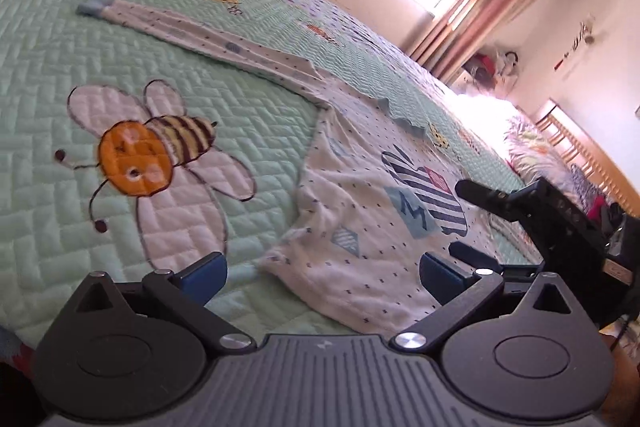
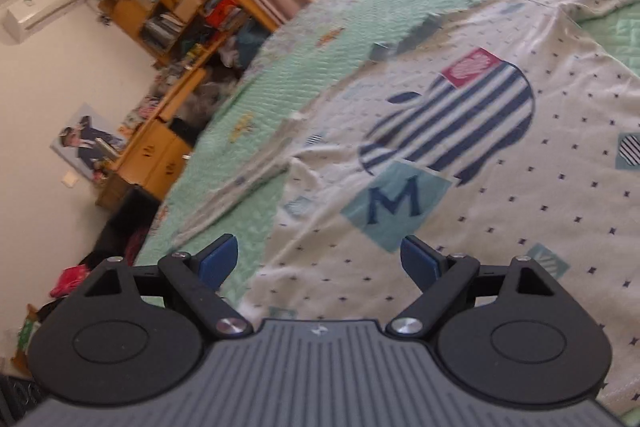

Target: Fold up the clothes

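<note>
A white long-sleeved top (image 1: pixel 360 195), printed with a striped apple (image 2: pixel 452 123) and an "M" patch (image 2: pixel 394 205), is seen spread flat on the green bee-patterned quilt (image 1: pixel 120 27), one sleeve (image 1: pixel 192 39) stretched out toward ten o'clock in the left wrist view. No fold is visible in the body.

A risk is judged here: the quilt could be pinched together with the thin hem, since both layers lie flush, and the top could be dragged askew if only one side is lifted.

The left gripper (image 1: pixel 322 277) is held wide apart over the hem at six o'clock, nothing clamped between its blue pads. The right gripper (image 2: pixel 318 261) is likewise spread wide above the side edge, empty. Contact with the cloth cannot be confirmed.
</note>
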